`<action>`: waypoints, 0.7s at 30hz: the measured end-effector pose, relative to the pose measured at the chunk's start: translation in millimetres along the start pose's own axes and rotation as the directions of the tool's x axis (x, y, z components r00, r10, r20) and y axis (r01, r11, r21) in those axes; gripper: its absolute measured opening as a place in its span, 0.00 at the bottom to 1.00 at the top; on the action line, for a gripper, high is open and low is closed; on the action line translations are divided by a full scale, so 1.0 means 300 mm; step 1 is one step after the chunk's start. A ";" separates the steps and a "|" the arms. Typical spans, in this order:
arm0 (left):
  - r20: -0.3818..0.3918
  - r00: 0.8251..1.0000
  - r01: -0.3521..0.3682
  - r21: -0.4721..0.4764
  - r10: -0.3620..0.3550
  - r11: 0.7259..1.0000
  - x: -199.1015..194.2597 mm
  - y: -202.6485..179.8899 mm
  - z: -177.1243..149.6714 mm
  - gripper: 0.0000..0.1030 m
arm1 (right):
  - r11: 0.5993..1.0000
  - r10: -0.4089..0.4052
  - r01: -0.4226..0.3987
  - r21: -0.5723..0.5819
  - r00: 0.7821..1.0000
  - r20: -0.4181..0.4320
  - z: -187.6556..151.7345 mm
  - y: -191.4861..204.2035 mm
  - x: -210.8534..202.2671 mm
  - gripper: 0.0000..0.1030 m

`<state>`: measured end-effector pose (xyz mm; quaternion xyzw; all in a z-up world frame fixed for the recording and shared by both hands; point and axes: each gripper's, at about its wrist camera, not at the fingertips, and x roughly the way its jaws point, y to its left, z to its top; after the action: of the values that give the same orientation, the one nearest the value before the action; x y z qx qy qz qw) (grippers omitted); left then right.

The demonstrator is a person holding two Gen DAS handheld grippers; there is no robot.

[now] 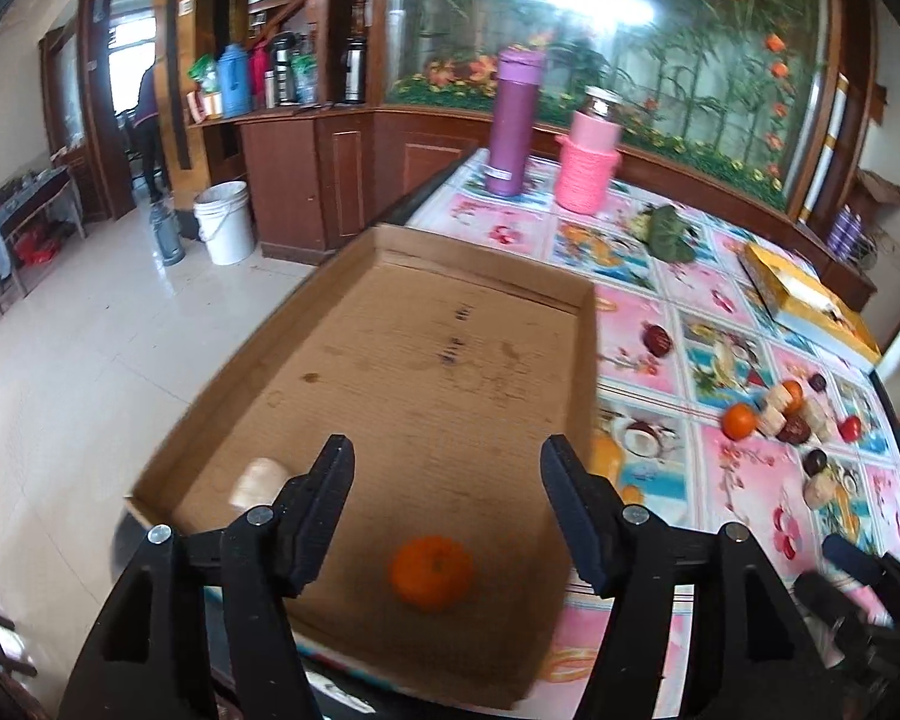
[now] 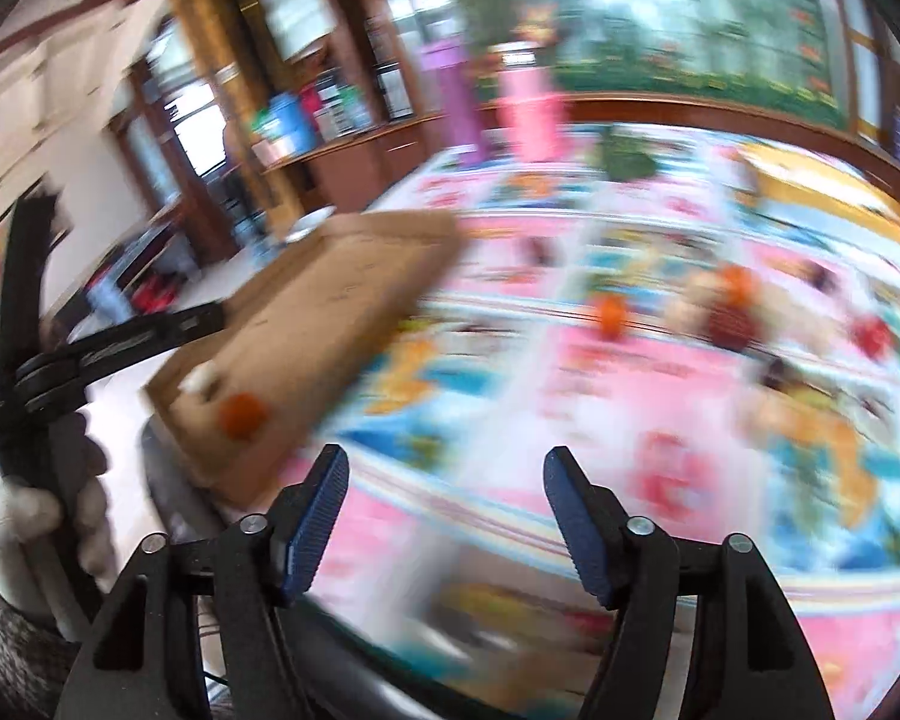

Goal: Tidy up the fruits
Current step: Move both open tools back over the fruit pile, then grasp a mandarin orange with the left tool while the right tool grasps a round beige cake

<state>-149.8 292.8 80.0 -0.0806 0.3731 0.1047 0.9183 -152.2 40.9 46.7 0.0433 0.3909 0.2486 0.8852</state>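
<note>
My left tongs [image 1: 447, 501] hang open and empty over the box [image 1: 390, 324]; my right tongs [image 2: 446, 507] are open too, above the cloth [image 2: 510, 480]. Progress: early — one orange [image 1: 431, 571] and a pale piece [image 1: 258, 483] lie in the box. Most fruit [image 1: 780, 420] remains clustered on the cloth, well apart — to be transferred.

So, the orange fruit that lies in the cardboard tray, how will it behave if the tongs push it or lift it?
The orange fruit looks round and slightly flattened, so a push would probably roll it across the flat floor of the cardboard tray. Its low walls should stop it. The open left tongs seem wide enough to take it; the peel probably gives a little.
</note>
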 end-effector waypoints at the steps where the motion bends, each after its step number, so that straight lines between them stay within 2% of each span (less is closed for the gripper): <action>1: -0.010 1.000 0.015 0.020 -0.014 1.000 0.010 -0.037 -0.003 0.63 | 0.999 -0.030 0.030 0.030 1.000 0.005 -0.006 -0.056 -0.024 0.72; 6: -0.064 0.995 0.085 0.117 -0.078 0.989 0.064 -0.203 -0.027 0.63 | 0.968 -0.161 0.160 0.193 0.987 -0.008 -0.036 -0.326 -0.118 0.72; 9: -0.105 0.987 0.137 0.171 -0.120 0.976 0.101 -0.292 -0.041 0.63 | 0.951 -0.195 0.190 0.246 0.981 -0.004 -0.025 -0.418 -0.153 0.72; 13: -0.149 0.978 0.179 0.228 -0.147 0.957 0.160 -0.397 -0.040 0.63 | 0.949 -0.216 0.212 0.233 0.976 -0.007 0.013 -0.463 -0.138 0.72; 21: -0.237 0.952 0.258 0.282 -0.194 0.924 0.310 -0.555 0.000 0.63 | 0.964 -0.212 0.221 0.145 0.974 -0.080 0.082 -0.431 0.040 0.72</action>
<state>-42.8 144.2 26.3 0.0115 0.4654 -0.0711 0.8821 -75.4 -63.2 20.5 0.0600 0.4390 0.1209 0.8883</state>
